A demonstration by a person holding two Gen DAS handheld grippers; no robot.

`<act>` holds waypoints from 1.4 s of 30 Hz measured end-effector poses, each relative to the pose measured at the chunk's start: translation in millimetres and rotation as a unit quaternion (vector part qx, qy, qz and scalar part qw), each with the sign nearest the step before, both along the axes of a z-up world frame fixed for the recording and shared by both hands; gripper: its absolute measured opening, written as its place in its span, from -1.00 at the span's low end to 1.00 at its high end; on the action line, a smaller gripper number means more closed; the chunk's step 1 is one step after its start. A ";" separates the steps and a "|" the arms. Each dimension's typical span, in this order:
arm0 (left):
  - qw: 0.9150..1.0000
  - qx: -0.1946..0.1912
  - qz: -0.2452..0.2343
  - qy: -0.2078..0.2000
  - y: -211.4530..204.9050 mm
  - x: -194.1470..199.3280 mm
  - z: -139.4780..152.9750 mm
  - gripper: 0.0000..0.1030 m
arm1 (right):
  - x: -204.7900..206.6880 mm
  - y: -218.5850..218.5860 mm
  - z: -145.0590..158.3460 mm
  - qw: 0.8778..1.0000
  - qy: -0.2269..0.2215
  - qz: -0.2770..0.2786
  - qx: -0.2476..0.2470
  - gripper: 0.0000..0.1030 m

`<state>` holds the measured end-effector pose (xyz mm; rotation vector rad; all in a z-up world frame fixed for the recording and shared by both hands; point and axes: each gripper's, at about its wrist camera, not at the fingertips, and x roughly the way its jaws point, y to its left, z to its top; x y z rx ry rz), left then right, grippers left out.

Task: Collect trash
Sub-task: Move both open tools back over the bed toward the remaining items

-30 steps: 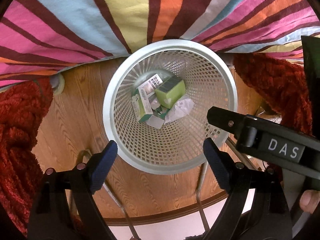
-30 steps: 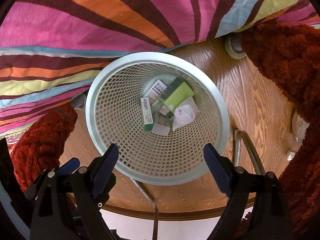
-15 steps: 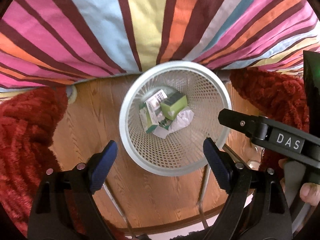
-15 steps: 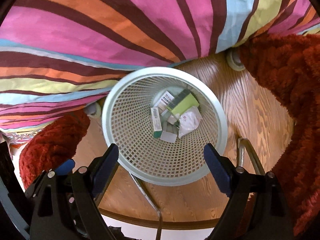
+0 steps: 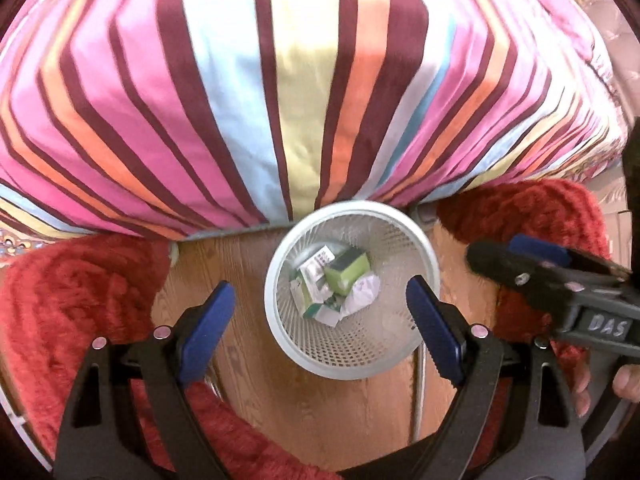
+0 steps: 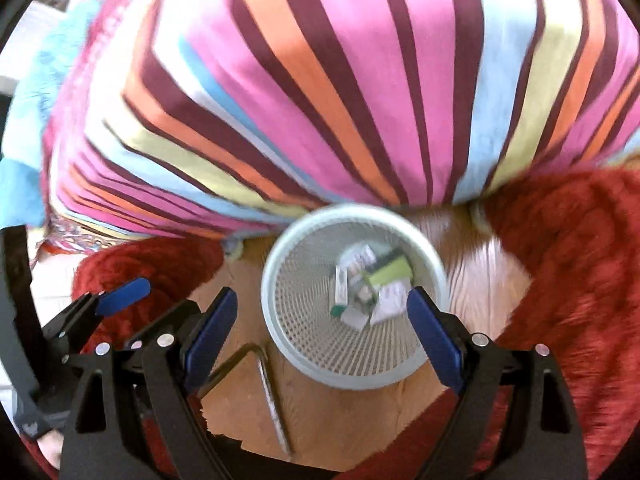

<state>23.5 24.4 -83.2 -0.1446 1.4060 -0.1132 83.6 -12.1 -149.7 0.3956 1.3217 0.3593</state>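
Note:
A white mesh waste basket (image 5: 416, 340) stands on the wooden floor below both grippers; it also shows in the right wrist view (image 6: 320, 364). Inside lie a green box (image 5: 347, 271), small white-and-green cartons (image 5: 310, 292) and crumpled white paper (image 5: 362, 292). My left gripper (image 5: 320, 320) is open and empty, high above the basket. My right gripper (image 6: 322, 322) is open and empty too, also above it. The right gripper shows at the right of the left wrist view (image 5: 560, 288), and the left gripper at the left of the right wrist view (image 6: 100, 312).
A striped bedcover (image 5: 300, 100) hangs over the bed edge just behind the basket. Red fluffy rugs (image 5: 68, 304) lie left and right of it (image 6: 572, 280). Thin metal legs (image 6: 272, 392) cross the wooden floor (image 5: 248, 360) in front of the basket.
Both grippers have risen and drawn back from the basket, which looks smaller now. More of the striped bedcover is in view. Both stay open and empty.

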 end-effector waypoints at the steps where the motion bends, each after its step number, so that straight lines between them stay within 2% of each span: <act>1: 1.000 -0.004 0.003 -0.009 2.3 0.1 8.6 0.65 | 1.3 -2.6 10.9 1.000 -0.020 0.001 0.001 0.60; 5: 0.998 -0.008 0.013 -0.059 10.4 5.0 43.2 0.65 | 15.5 -14.7 60.2 0.993 -0.116 -0.007 0.012 0.60; 8: 0.994 -0.004 0.027 -0.107 22.2 18.1 70.2 0.65 | 34.4 -27.0 88.9 0.983 -0.180 -0.024 0.017 0.60; 11: 0.988 -0.003 0.039 -0.152 36.3 36.8 94.5 0.65 | 57.0 -38.8 106.4 0.974 -0.225 -0.036 0.006 0.60; 14: 0.983 -0.004 0.048 -0.178 48.5 60.9 110.4 0.65 | 75.8 -45.3 115.8 0.966 -0.254 -0.042 -0.005 0.60; 19: 0.976 -0.014 0.066 -0.209 68.2 103.6 129.8 0.65 | 110.7 -48.3 119.0 0.960 -0.276 -0.043 -0.021 0.60; 25: 0.971 -0.009 0.077 -0.225 85.4 159.1 135.6 0.65 | 147.3 -47.5 117.6 0.955 -0.291 -0.022 -0.051 0.60; 33: 0.970 -0.027 0.060 -0.232 90.4 231.4 136.9 0.65 | 195.4 -38.2 112.3 0.952 -0.296 0.004 -0.072 0.60; 37: 0.970 -0.064 0.044 -0.230 93.3 260.5 133.6 0.65 | 214.7 -38.4 108.9 0.954 -0.292 0.014 -0.070 0.60; 42: 0.971 -0.078 0.010 -0.225 93.3 291.2 123.8 0.65 | 237.6 -36.8 103.1 0.955 -0.285 0.024 -0.078 0.60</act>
